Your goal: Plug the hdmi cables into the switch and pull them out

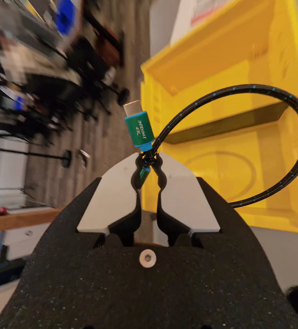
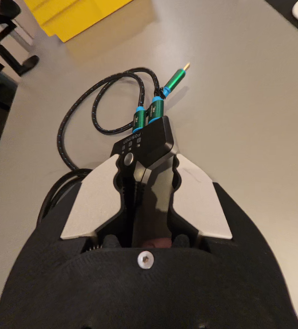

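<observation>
My left gripper (image 1: 149,157) is shut on a black braided HDMI cable (image 1: 251,92) just behind its green plug (image 1: 139,130), held up in the air with the metal tip pointing away. The cable loops to the right. My right gripper (image 2: 146,158) is shut on the black HDMI switch (image 2: 150,142), held just above the grey table (image 2: 233,106). Two green plugs (image 2: 147,117) sit in the switch's far edge. A third green plug (image 2: 175,80) on one of those cables sticks up free beyond them.
Yellow plastic bins (image 1: 233,71) stand close on the right in the left wrist view; they also show at the table's far left in the right wrist view (image 2: 73,17). A black clamp (image 2: 7,44) sits at the table's left edge. Black cables (image 2: 94,114) loop on the table.
</observation>
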The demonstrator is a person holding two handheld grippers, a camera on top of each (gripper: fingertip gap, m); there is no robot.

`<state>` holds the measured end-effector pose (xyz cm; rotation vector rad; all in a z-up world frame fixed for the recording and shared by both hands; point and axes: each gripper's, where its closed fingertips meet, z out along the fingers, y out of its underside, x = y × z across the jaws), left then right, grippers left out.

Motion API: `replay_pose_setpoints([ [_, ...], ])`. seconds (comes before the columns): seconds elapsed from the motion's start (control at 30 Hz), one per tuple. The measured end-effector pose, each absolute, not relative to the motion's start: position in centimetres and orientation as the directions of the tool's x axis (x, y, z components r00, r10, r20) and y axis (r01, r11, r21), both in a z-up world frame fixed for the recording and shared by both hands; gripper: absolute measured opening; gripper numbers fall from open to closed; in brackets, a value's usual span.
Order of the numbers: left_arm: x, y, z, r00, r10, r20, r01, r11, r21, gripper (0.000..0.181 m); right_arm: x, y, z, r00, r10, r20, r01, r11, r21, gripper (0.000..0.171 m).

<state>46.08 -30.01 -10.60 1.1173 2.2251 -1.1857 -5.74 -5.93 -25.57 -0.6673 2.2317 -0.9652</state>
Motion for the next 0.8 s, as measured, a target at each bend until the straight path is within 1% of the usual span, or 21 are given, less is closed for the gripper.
replay_pose_setpoints([
  [0.03, 44.7, -29.3, -8.1, -0.573, 0.451, -0.685, 0.817, 0.245, -0.522, 0.014, -6.2, -6.1, -25.2, -0.706, -0.639, -0.306, -0.201, 0.595, -0.778, 0.054],
  [0.1, 40.4, -26.9, -4.2, -0.463, 0.465, -0.755, 0.863, 0.040, -0.504, 0.014, -7.2, -6.3, -24.0, -0.738, -0.621, -0.266, -0.182, 0.562, -0.807, 0.052],
  [0.17, 35.0, -23.8, -2.0, -0.356, 0.500, -0.790, 0.863, -0.148, -0.482, 0.014, -7.8, -6.2, -22.3, -0.748, -0.621, -0.236, -0.160, 0.513, -0.843, 0.050],
  [0.23, 29.2, -20.6, -1.6, -0.257, 0.556, -0.791, 0.824, -0.302, -0.480, 0.015, -7.7, -5.8, -20.5, -0.738, -0.639, -0.217, -0.138, 0.458, -0.878, 0.049],
  [0.33, 20.3, -16.1, -3.6, -0.140, 0.634, -0.760, 0.716, -0.465, -0.520, 0.015, -5.7, -4.8, -18.1, -0.695, -0.695, -0.185, -0.117, 0.363, -0.924, 0.049],
  [0.43, 11.9, -12.3, -7.3, -0.049, 0.661, -0.749, 0.617, -0.570, -0.543, 0.015, -3.0, -3.6, -16.1, -0.654, -0.741, -0.153, -0.085, 0.272, -0.958, 0.049],
  [0.57, 3.2, -8.8, -11.2, -0.035, 0.582, -0.812, 0.544, -0.671, -0.504, 0.015, -1.8, -2.0, -13.3, -0.638, -0.751, -0.168, 0.045, 0.182, -0.982, 0.049],
  [0.63, 0.1, -7.1, -12.2, -0.046, 0.559, -0.828, 0.493, -0.708, -0.506, 0.015, -2.4, -1.3, -11.9, -0.644, -0.743, -0.182, 0.125, 0.133, -0.983, 0.049],
  [0.7, -2.0, -5.8, -12.8, -0.063, 0.553, -0.831, 0.445, -0.729, -0.520, 0.015, -3.6, -1.3, -11.1, -0.689, -0.702, -0.182, 0.170, 0.087, -0.982, 0.048],
  [0.8, -3.8, -4.5, -13.9, -0.078, 0.541, -0.837, 0.407, -0.750, -0.522, 0.014, -4.3, -1.7, -11.2, -0.742, -0.654, -0.145, 0.134, 0.067, -0.989, 0.048],
])
